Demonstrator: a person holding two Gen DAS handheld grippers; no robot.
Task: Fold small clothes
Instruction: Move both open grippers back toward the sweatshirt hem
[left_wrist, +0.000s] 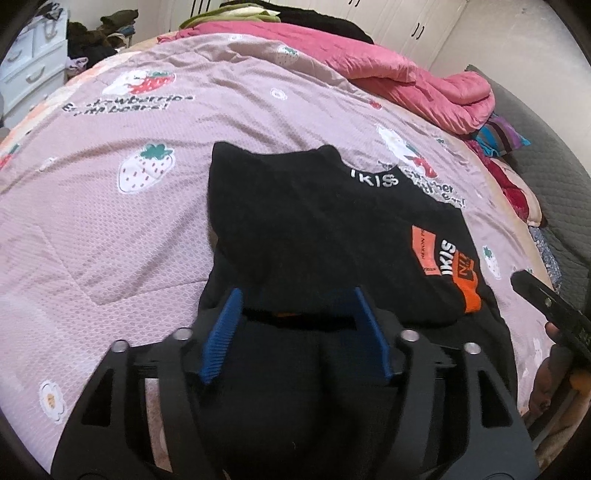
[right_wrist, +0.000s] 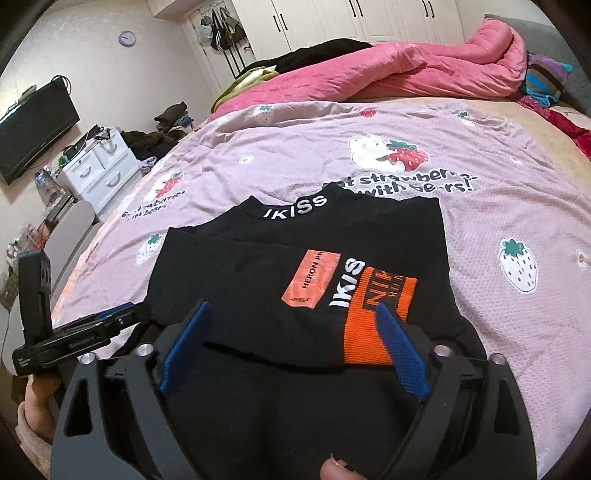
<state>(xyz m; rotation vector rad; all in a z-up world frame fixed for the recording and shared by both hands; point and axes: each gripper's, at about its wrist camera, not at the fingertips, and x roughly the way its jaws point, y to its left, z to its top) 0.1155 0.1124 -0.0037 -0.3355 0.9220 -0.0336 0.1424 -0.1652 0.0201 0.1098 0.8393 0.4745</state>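
Left wrist view: bed with a lilac strawberry-print quilt (left_wrist: 110, 221), pink duvet (left_wrist: 388, 74) bunched at the far side, white drawers (left_wrist: 29, 74) and wardrobe doors (right_wrist: 332, 18) beyond. Both grippers tilt downward over the near edge. Left gripper (left_wrist: 295, 310) has blue pads apart, nothing pinched. Right gripper (right_wrist: 291, 332) jaws wide apart, also empty. Black shirt (right_wrist: 295, 258) with orange patches lies folded flat on the quilt, just ahead of and under both grippers.
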